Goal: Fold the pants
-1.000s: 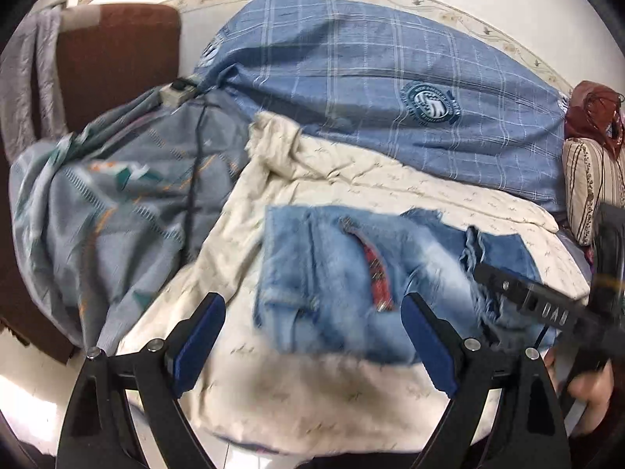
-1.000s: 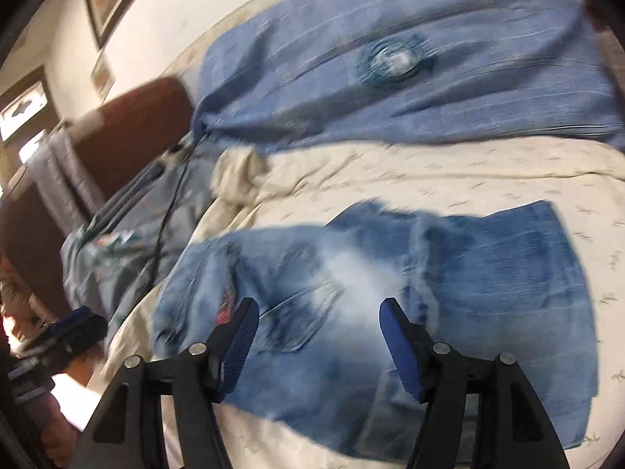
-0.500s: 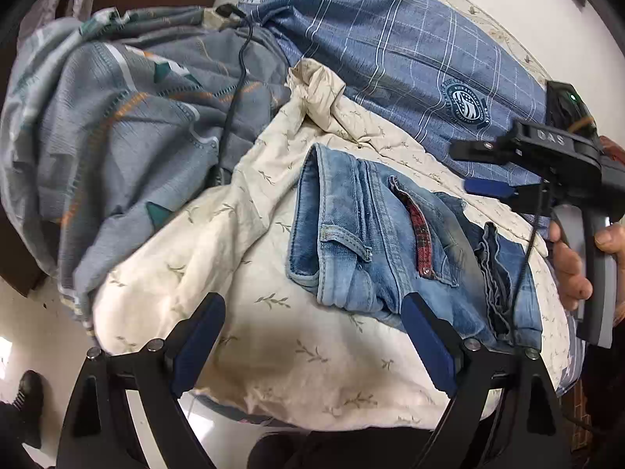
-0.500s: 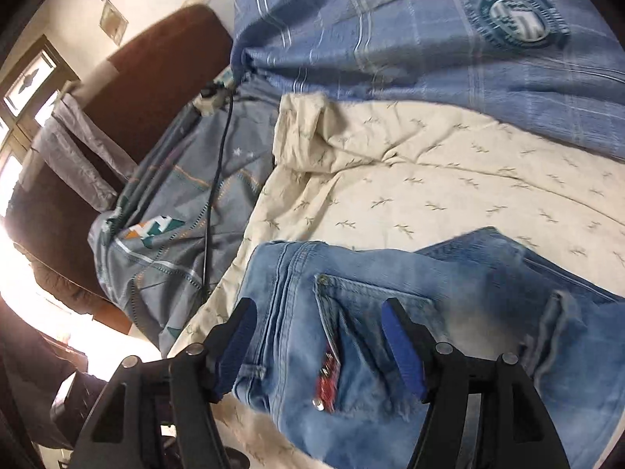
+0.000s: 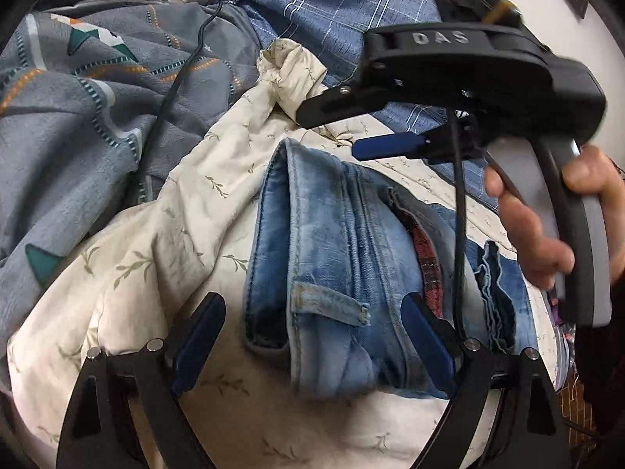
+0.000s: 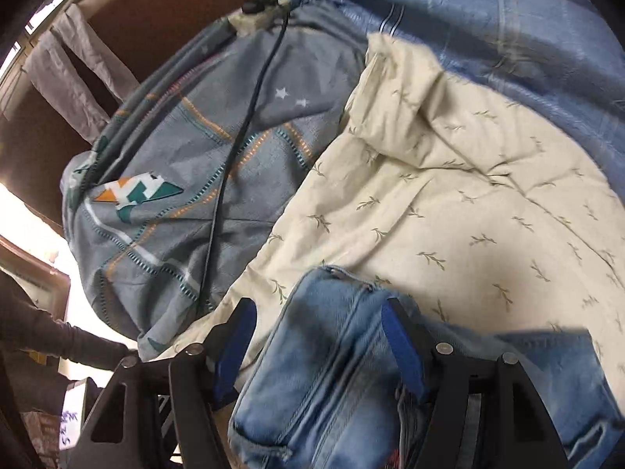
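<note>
One jeans [image 5: 332,273], two grippers (three covers)

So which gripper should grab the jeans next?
Probably left. The left gripper is open, straddling the jeans waistband end. The right gripper hovers above them.

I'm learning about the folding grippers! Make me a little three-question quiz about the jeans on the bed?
1. True or false: the left gripper is shut on the jeans.
2. Which cloth do the jeans lie on? A) the cream leaf-print sheet B) the grey patterned blanket C) the blue checked cover
3. Fill in: the black cable runs across the ______ blanket.

Key:
1. False. Its jaws stand wide, one on each side of the folded denim.
2. A.
3. Grey; the right wrist view shows the cable trailing down over it, left of the right gripper.
</note>
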Motion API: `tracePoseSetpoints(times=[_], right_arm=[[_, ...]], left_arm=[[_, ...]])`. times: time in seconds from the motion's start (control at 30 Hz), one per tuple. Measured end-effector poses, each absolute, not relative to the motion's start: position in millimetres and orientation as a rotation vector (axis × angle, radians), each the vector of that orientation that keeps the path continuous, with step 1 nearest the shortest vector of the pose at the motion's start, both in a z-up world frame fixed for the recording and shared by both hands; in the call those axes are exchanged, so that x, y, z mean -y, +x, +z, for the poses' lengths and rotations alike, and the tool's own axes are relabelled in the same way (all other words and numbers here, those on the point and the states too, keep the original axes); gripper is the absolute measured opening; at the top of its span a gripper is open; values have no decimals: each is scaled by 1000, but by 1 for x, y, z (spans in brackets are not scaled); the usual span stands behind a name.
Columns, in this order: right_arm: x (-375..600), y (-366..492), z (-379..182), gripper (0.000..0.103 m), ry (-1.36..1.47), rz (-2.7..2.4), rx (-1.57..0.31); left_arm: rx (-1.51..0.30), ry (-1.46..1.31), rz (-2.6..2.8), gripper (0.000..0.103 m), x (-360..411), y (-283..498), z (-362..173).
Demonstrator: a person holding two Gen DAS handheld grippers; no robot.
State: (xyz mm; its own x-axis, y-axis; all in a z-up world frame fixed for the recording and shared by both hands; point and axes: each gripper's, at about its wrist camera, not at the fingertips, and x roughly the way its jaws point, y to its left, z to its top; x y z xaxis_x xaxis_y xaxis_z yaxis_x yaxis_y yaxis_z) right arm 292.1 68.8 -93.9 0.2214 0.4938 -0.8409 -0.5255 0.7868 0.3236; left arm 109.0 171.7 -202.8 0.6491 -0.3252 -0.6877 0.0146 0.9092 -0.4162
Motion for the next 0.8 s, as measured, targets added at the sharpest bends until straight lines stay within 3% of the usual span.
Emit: tracePoseSetpoints(times=[0.13, 0.3, 0.37, 0.43, 0.53, 0.63, 0.8], right_arm=[[-85, 302, -107, 70, -116, 707, -1190], [-100, 307, -131, 70, -184, 643, -1197], [-105, 304, -135, 62, -221, 609, -1182], [-107, 300, -135, 42, -263, 563, -1179], [-99, 294, -127, 26, -255, 539, -1172], [-84, 287, -115, 21, -205, 536, -1144], [-55, 270, -83, 20, -142, 521, -1064]], left_arm=[[-869, -404, -216, 79, -170, 116, -212], [-879, -407, -220, 54, -173, 121, -219], [-877, -390, -227, 46, -170, 121, -216], [-873, -379, -227, 43, -168, 122, -212], [-854, -410, -243, 38, -169, 119, -205], [-850, -414, -284, 26, -165, 119, -199], [-808, -388, -328, 22, -150, 111, -175]])
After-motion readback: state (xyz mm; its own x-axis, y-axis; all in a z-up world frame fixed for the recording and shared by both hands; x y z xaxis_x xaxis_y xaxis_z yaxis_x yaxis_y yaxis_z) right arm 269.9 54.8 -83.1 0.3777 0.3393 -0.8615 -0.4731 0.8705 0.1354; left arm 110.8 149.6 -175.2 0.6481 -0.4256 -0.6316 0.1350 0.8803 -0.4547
